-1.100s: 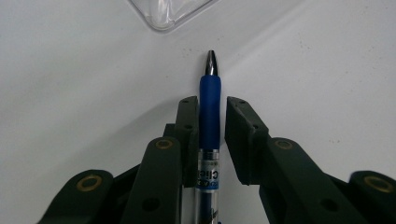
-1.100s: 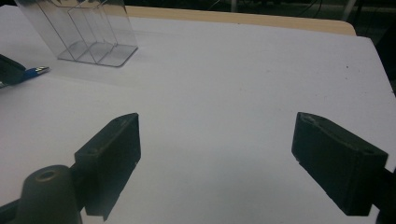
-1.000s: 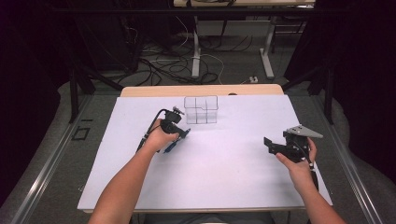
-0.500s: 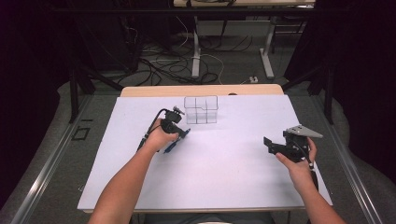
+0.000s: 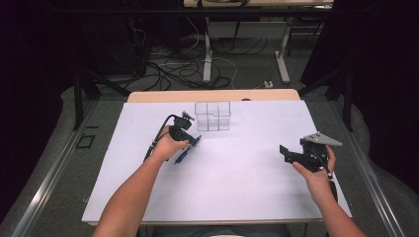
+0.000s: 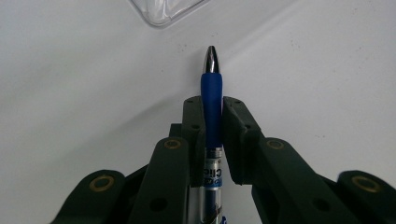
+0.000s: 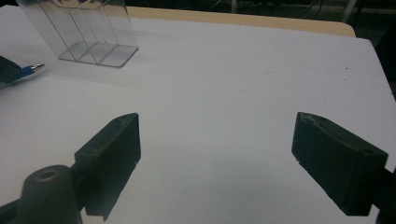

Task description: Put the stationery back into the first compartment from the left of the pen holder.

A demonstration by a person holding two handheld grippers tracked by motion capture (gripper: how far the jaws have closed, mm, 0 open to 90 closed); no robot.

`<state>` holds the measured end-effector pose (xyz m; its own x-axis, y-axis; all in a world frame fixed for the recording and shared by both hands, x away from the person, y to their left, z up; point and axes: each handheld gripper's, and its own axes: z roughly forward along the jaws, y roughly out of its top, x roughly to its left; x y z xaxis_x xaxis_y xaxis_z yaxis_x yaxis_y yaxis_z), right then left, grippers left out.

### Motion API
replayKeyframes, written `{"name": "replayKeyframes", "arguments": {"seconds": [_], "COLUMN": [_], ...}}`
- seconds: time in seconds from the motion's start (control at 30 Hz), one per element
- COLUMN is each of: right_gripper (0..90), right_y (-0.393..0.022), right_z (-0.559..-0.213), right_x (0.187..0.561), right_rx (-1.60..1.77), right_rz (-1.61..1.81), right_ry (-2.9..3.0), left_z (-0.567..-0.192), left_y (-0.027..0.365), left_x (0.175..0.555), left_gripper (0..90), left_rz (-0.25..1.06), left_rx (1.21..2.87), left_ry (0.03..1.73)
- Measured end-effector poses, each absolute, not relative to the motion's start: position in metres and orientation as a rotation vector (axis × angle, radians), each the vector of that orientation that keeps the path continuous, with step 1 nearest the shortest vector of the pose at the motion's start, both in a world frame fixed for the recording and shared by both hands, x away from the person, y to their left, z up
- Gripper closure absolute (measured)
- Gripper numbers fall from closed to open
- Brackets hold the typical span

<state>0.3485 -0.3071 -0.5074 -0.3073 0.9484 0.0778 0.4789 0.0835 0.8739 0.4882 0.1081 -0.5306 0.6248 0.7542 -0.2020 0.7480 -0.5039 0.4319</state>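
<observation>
The left tongs (image 6: pixel 212 116) have just been closing — a blue pen (image 6: pixel 211 100) is now clamped, ready for the clear organizer (image 5: pixel 213 116) (nearby); the right tongs (image 7: pixel 217 158) gape empty.

left claw (image 6: pixel 212 135) clamped on blue pen (image 6: pixel 212 93) | tip toward clear organizer (image 6: pixel 163 11) | white table (image 6: pixel 327 70)

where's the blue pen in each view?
High view: pen left of centre, under the left hand-held gripper, just in front of the clear organizer.
Left gripper view: centre, clamped between the jaws, silver tip up.
Right gripper view: far left edge, tip poking out.
Shared landmark: the organizer, at the top edge in the left gripper view, top left in the right gripper view.
</observation>
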Motion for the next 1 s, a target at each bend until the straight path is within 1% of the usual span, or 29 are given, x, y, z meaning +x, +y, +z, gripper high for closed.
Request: {"name": "replayKeyframes", "arguments": {"seconds": [0.23,0.57,0.67,0.83,0.9,1.0], "right_gripper": [15.4,15.4,15.4,15.4,15.3,15.4], "right_y": [-0.307,-0.306,-0.306,-0.306,-0.306,-0.305], "right_z": [-0.508,-0.508,-0.507,-0.508,-0.508,-0.508], "right_x": [0.349,0.349,0.348,0.349,0.349,0.349], "right_rx": [1.408,1.404,1.41,1.397,1.396,1.399], "right_rz": [1.151,1.161,1.154,1.162,1.162,1.162], "right_ry": [1.844,1.842,1.843,1.844,1.844,1.835], "left_z": [-0.524,-0.511,-0.51,-0.508,-0.507,-0.504], "left_y": [0.108,0.112,0.112,0.112,0.112,0.111], "left_x": [0.485,0.482,0.481,0.48,0.479,0.477], "left_gripper": [79.9,79.8,79.8,79.7,79.8,79.8], "left_rz": [-0.001,0.031,0.011,-0.003,-0.025,-0.013], "left_rx": [2.309,2.254,2.234,2.245,2.225,2.21], "left_ry": [1.223,1.186,1.207,1.189,1.21,1.194]}}
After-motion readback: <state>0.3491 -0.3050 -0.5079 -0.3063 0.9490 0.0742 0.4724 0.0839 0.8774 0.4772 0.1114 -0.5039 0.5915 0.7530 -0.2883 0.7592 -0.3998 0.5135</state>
